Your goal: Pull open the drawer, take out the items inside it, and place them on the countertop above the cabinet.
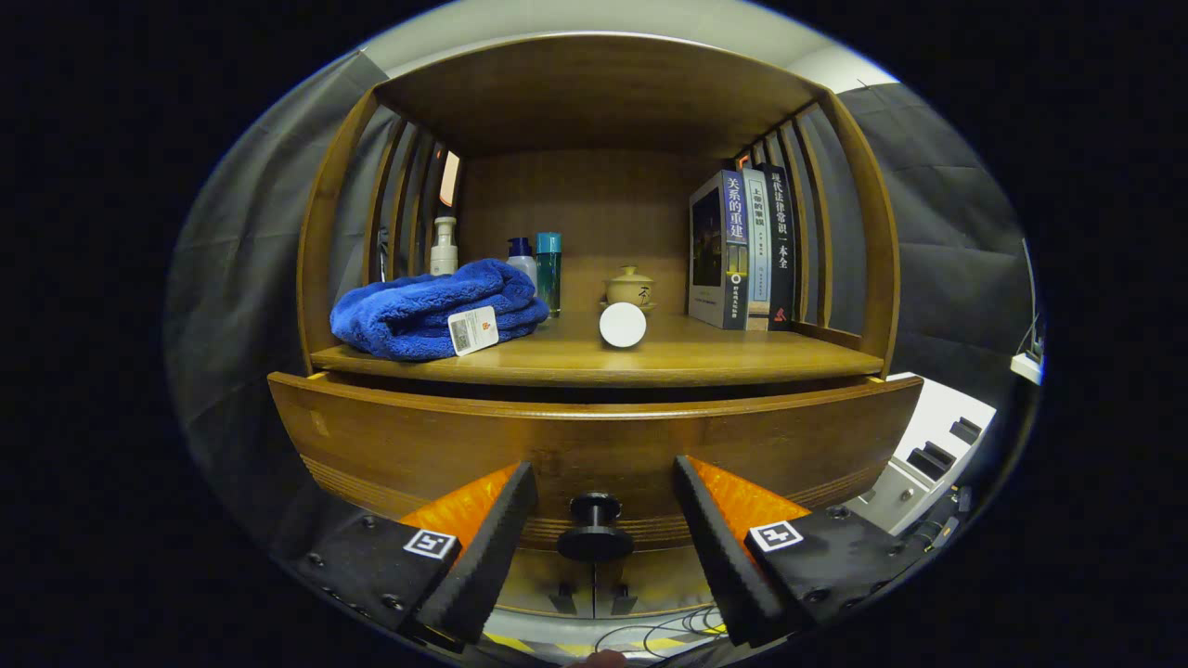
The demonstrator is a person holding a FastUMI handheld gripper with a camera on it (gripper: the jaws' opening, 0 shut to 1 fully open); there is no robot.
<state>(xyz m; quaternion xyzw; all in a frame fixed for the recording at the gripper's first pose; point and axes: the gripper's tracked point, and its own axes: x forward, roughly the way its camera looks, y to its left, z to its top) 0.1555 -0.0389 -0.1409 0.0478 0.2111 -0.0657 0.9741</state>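
Tongs [594, 506] agape around drawer knob [594, 529].

We look from the gripper [599, 538], level and forward along its spread fingers, close to the drawer front [594, 445]. Its knob [594, 529] sits at 6 o'clock, the countertop [705, 357] toward 12 o'clock.

three books [742, 250], three bottles [548, 272], one towel [427, 311]

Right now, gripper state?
Gripper: open, holding nothing; the drawer knob sits between the fingers, untouched.
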